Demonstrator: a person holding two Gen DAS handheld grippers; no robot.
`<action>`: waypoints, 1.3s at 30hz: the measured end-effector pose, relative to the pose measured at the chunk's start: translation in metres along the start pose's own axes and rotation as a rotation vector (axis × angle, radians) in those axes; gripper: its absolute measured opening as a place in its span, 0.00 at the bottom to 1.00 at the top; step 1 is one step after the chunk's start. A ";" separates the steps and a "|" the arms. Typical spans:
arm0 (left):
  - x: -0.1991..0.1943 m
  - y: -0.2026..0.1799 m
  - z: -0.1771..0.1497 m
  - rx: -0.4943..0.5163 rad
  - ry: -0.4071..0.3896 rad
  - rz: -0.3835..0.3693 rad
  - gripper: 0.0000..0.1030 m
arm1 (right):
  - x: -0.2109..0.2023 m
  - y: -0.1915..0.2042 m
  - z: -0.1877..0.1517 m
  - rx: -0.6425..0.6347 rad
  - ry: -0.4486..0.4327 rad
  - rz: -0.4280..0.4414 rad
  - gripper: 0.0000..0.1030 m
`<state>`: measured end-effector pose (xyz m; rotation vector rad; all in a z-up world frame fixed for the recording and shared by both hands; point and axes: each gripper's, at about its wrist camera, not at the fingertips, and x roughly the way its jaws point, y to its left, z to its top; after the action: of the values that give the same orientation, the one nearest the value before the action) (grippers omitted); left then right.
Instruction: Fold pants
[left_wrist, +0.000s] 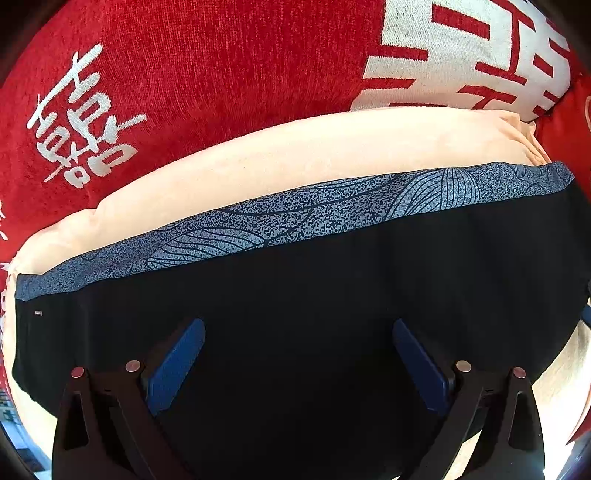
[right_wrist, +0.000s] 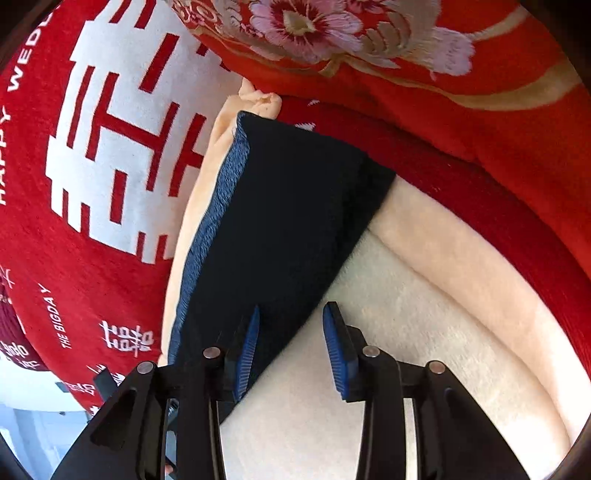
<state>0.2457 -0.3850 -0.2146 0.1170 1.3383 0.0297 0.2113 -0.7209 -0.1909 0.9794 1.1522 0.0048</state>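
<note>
Blue-padded fingers of the left gripper stand wide apart over the black pants, pointing steeply down at them; nothing is caught between the pads, and whether the tips touch the cloth cannot be told. Beyond the gripper, the pants stretch across the whole view as a flat folded panel, edged on the far side by a speckled blue-grey waistband printed with fine leaf lines. A small pale tag sits near the left end of the pants. Past the waistband lies a cream cushion, and behind that a red blanket with white characters.

From the right wrist, the right gripper is partly open, its jaws spread a moderate way. One blue finger stands at the near edge of the pants, the other finger over the cream cushion just beside them; the pads press on nothing. The pants run away from the gripper as a long folded strip lying on the cushion, waistband along their left side. Left of the pants is the red blanket with its large white emblem; beyond the pants' far end lies a red flowered fabric.
</note>
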 end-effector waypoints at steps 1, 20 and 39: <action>0.000 0.000 -0.001 0.001 -0.001 0.000 0.99 | 0.002 0.000 0.003 0.000 -0.002 0.006 0.38; -0.009 -0.007 -0.002 0.011 0.000 -0.003 0.89 | 0.029 0.013 0.036 -0.011 -0.008 0.103 0.39; -0.015 -0.079 -0.002 0.087 -0.036 -0.277 0.74 | -0.007 0.067 0.022 -0.176 -0.039 0.139 0.15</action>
<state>0.2366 -0.4647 -0.2083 0.0048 1.3104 -0.2637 0.2554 -0.6981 -0.1406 0.8970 1.0285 0.1946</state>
